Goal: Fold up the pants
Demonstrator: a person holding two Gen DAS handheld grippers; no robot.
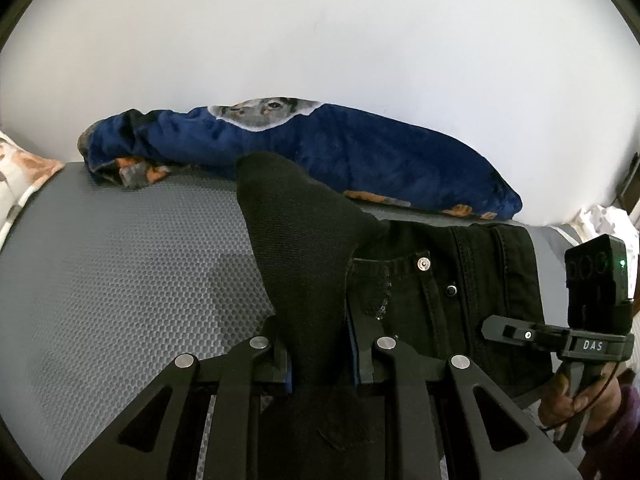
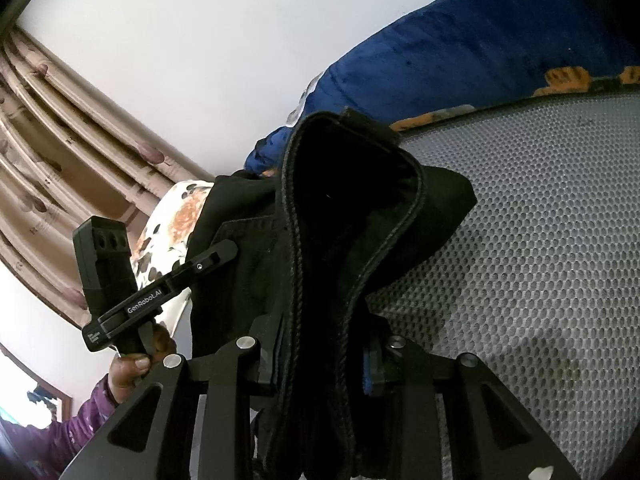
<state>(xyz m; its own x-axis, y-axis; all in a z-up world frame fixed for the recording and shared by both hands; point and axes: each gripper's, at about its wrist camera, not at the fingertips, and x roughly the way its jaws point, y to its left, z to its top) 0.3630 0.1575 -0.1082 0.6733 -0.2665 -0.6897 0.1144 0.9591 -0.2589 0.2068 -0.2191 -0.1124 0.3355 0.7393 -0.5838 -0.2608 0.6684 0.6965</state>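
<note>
Now both black two-finger grippers, left gripper (image 1: 320,354) and right gripper (image 2: 320,364), pinch black denim pants (image 1: 440,280) above a grey honeycomb-textured mattress (image 1: 120,260).

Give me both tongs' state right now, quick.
Left tongs: shut on a fold of the black pants.
Right tongs: shut on the pants' seamed edge.

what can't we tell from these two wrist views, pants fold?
- Pants: legs and hems cut off by the bottom edge, both views; fold stage unknown.
- Left claw: pads buried in black fabric, left wrist view.
- Right claw: pads hidden by the waistband bunch, right wrist view.
- Blue blanket: its print is mostly rolled under.
- Grey mesh surface: near edge out of frame.
</note>
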